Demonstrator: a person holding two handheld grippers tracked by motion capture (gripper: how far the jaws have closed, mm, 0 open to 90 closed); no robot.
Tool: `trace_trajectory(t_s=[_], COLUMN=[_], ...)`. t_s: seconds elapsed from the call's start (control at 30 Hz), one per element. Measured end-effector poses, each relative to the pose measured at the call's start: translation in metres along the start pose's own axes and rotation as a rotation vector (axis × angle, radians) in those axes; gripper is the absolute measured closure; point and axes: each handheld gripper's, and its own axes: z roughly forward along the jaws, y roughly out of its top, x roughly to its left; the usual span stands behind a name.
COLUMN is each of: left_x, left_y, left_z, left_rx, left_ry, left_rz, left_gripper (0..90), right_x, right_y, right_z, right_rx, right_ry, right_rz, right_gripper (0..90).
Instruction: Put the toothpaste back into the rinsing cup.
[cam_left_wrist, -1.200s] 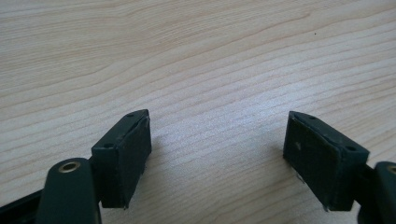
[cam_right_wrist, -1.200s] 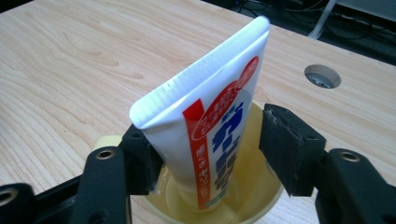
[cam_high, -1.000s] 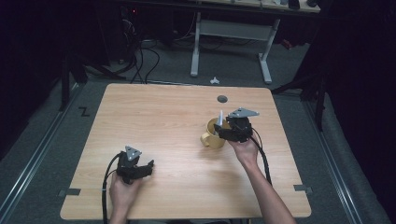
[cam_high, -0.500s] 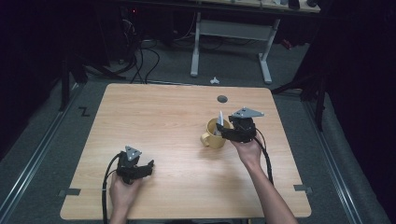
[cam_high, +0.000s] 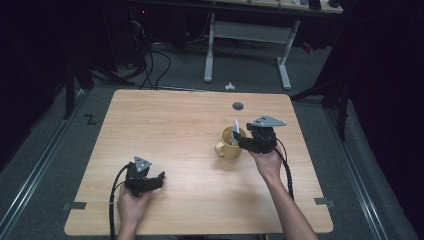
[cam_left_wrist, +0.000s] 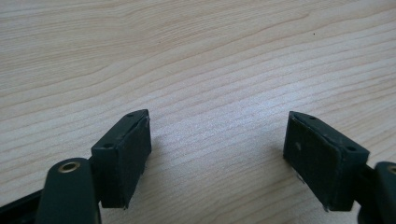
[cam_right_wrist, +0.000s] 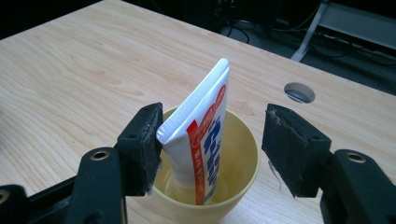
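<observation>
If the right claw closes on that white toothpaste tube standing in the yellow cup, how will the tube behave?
The white plastic toothpaste tube looks soft, so it would probably dent rather than resist. Its flat crimped end points up, offering a thin, perhaps slippery edge. It leans in the yellow plastic cup, so a nudge likely tilts it, and the light-looking cup might shift too.

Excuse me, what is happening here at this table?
A person works at a wooden table with a gripper in each hand. The right gripper is at a yellow mug, in which a toothpaste tube stands tilted. The jaws are open around the tube: one pad is at the tube's flat end, the other is clear of it. The left gripper is open, low over bare table near the person, with nothing between its jaws.
</observation>
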Motion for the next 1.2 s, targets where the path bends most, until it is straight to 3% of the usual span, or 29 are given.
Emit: trace_trajectory(t_s=[0.57,0.87,1.2], left_x=[0.000,-0.001,-0.001], left_y=[0.000,0.000,0.001], left_z=[0.000,0.000,0.001], left_rx=[0.003,0.003,0.004], left_ry=[-0.005,-0.012,-0.011], left_rz=[0.012,0.017,0.016], left_gripper=[23.6,23.5,23.5], right_x=[-0.001,-0.002,-0.017], right_y=[-0.003,-0.015,-0.016], right_z=[-0.014,-0.025,-0.037], right_rx=[-0.043,-0.084,-0.112], right_ry=[-0.001,0.014,0.015], right_rz=[-0.007,0.033,0.080], right_gripper=[39.5,40.5,41.5])
